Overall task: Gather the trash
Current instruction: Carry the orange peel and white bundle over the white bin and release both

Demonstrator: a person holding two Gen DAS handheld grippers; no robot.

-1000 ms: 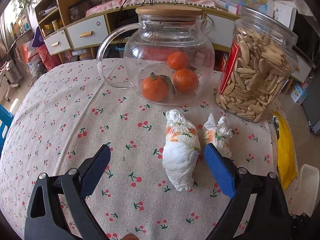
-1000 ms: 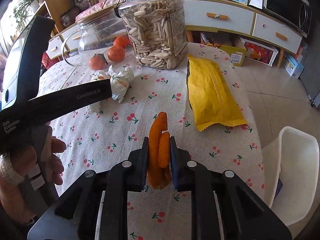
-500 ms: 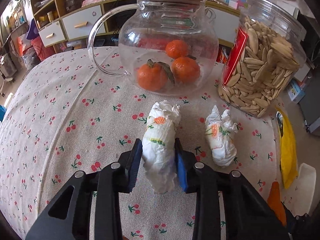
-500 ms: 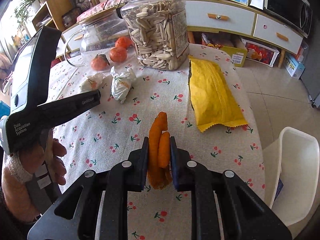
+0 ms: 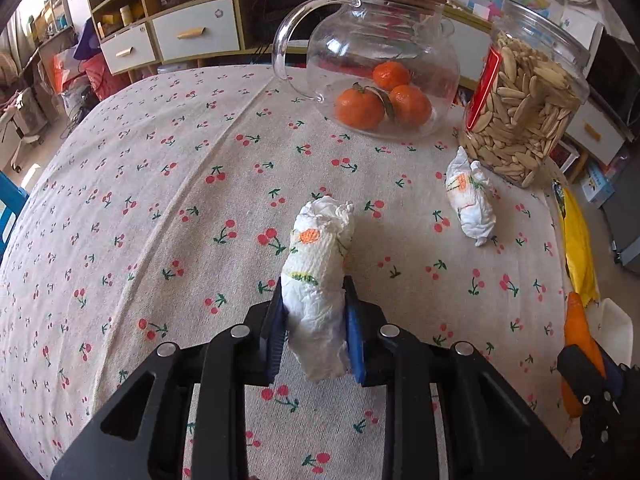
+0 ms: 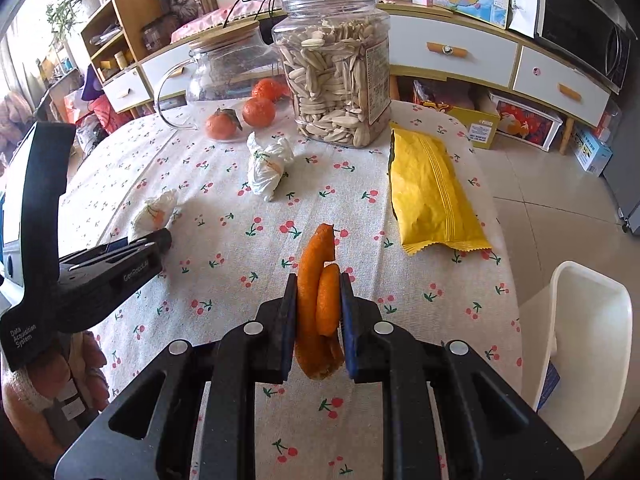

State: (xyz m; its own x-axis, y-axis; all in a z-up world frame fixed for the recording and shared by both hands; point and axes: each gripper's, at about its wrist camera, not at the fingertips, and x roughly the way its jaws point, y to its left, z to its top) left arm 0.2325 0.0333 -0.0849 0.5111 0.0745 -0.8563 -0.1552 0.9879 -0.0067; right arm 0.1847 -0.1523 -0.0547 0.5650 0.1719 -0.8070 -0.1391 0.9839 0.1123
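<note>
My left gripper (image 5: 315,318) is shut on a crumpled white paper towel wad (image 5: 318,280) with a printed pattern, held just above the cherry-print tablecloth (image 5: 160,200). A second crumpled towel wad (image 5: 470,204) lies on the cloth near the seed jar; it also shows in the right wrist view (image 6: 268,166). My right gripper (image 6: 319,314) is shut on a curled orange peel (image 6: 318,304), held above the cloth near the table's right side. The left gripper (image 6: 156,236) with its wad shows at the left of the right wrist view.
A glass teapot (image 5: 380,68) holding three tangerines and a plastic jar of seeds (image 5: 520,108) stand at the back of the table. A yellow snack bag (image 6: 430,200) lies by the right edge. A white bin (image 6: 580,360) stands on the floor beside the table.
My left gripper closed on the nearer towel wad, then lifted it and drew back left from the teapot. My right gripper kept hold of the orange peel, barely moving.
</note>
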